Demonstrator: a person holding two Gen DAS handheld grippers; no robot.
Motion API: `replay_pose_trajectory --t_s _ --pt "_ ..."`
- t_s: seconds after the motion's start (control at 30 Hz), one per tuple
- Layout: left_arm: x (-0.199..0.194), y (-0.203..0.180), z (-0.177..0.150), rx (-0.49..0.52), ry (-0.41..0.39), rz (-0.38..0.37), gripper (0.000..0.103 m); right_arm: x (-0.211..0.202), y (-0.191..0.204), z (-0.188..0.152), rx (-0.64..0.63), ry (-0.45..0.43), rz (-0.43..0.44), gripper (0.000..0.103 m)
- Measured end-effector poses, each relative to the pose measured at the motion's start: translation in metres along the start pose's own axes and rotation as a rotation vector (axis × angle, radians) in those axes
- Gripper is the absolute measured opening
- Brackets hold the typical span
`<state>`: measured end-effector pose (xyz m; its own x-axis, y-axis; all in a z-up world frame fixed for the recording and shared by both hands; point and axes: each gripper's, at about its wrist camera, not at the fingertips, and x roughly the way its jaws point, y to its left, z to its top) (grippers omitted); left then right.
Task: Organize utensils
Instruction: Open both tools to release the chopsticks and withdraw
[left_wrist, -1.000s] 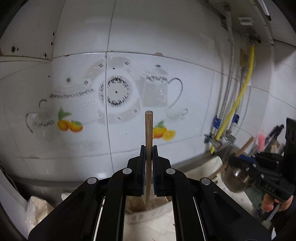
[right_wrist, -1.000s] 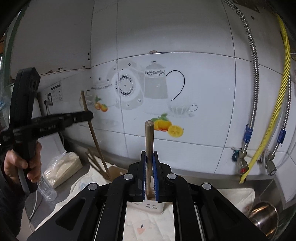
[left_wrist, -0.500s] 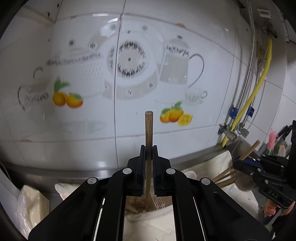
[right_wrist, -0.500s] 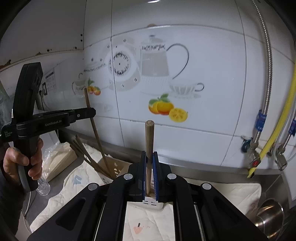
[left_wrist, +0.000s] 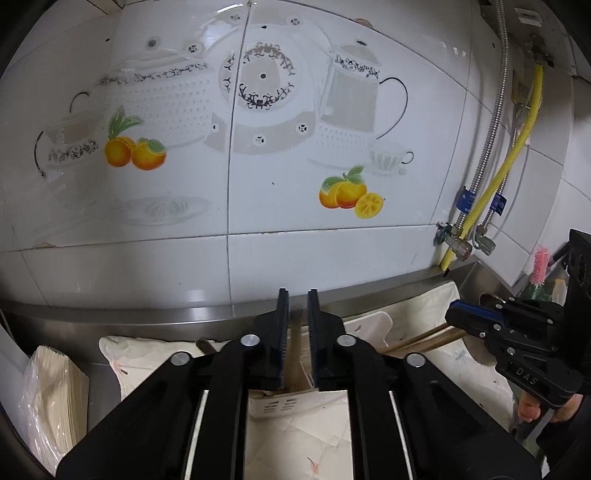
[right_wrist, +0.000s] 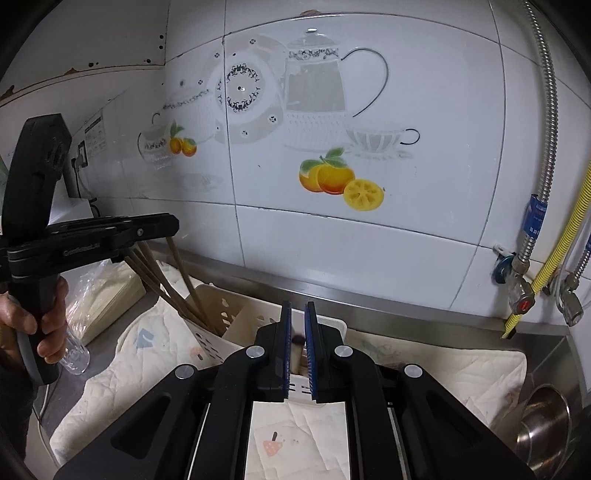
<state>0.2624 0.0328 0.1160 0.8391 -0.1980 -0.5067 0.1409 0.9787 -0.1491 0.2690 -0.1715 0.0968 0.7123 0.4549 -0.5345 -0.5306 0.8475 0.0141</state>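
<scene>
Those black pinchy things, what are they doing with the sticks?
A person is holding a gripper in each hand and sorting wooden utensils into a white holder with holes, standing on a cloth by the tiled wall. The left gripper and the right gripper are both open above the holder. A blurred wooden handle shows between the right gripper's jaws, apparently dropping in. Several wooden sticks already lean in the holder's other section.
</scene>
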Motion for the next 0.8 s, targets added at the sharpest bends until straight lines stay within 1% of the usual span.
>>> replay_pose_trajectory --t_s 0.03,0.07,0.1,0.13,0.2,0.23,0.27,0.33,0.4,0.53,0.6,0.63,0.7,0.8 --pt "-0.002 0.000 -0.001 -0.001 -0.004 0.001 0.020 -0.001 0.000 0.000 0.000 -0.002 -0.002 0.008" --pt "-0.003 0.000 -0.001 -0.002 -0.006 0.004 0.029 -0.002 0.000 0.000 0.000 -0.005 -0.003 0.008" --pt "-0.006 -0.001 -0.003 -0.004 -0.012 0.007 0.035 -0.003 0.000 0.000 0.000 -0.007 -0.003 0.008" --pt "-0.008 -0.001 -0.003 -0.004 -0.016 0.005 0.037 -0.005 0.000 0.000 -0.001 -0.010 -0.005 0.009" --pt "-0.014 -0.003 -0.004 -0.001 -0.028 0.010 0.042 -0.008 0.000 0.000 -0.002 -0.016 -0.011 0.016" --pt "-0.018 -0.003 -0.005 -0.003 -0.033 0.009 0.048 -0.011 0.000 -0.001 -0.001 -0.020 -0.012 0.017" --pt "-0.021 -0.004 -0.006 -0.003 -0.038 0.007 0.050 -0.013 0.000 -0.001 0.001 -0.024 -0.013 0.019" --pt "-0.028 -0.006 -0.009 0.004 -0.047 0.008 0.052 -0.017 0.000 -0.002 0.001 -0.029 -0.014 0.023" --pt "-0.035 -0.008 -0.014 0.006 -0.055 0.011 0.062 -0.022 0.001 -0.003 -0.001 -0.038 -0.020 0.031" --pt "-0.046 -0.011 -0.024 0.010 -0.065 0.018 0.072 -0.035 0.003 -0.007 0.002 -0.060 -0.021 0.038" --pt "-0.053 -0.011 -0.031 0.005 -0.073 0.029 0.084 -0.042 0.005 -0.010 0.002 -0.069 -0.024 0.044" --pt "-0.056 -0.011 -0.034 0.005 -0.077 0.033 0.086 -0.046 0.007 -0.013 -0.001 -0.075 -0.026 0.045" --pt "-0.062 -0.011 -0.041 0.002 -0.085 0.042 0.092 -0.050 0.010 -0.016 -0.003 -0.081 -0.029 0.053" --pt "-0.070 -0.012 -0.052 0.001 -0.094 0.066 0.097 -0.058 0.015 -0.024 -0.011 -0.089 -0.034 0.059"
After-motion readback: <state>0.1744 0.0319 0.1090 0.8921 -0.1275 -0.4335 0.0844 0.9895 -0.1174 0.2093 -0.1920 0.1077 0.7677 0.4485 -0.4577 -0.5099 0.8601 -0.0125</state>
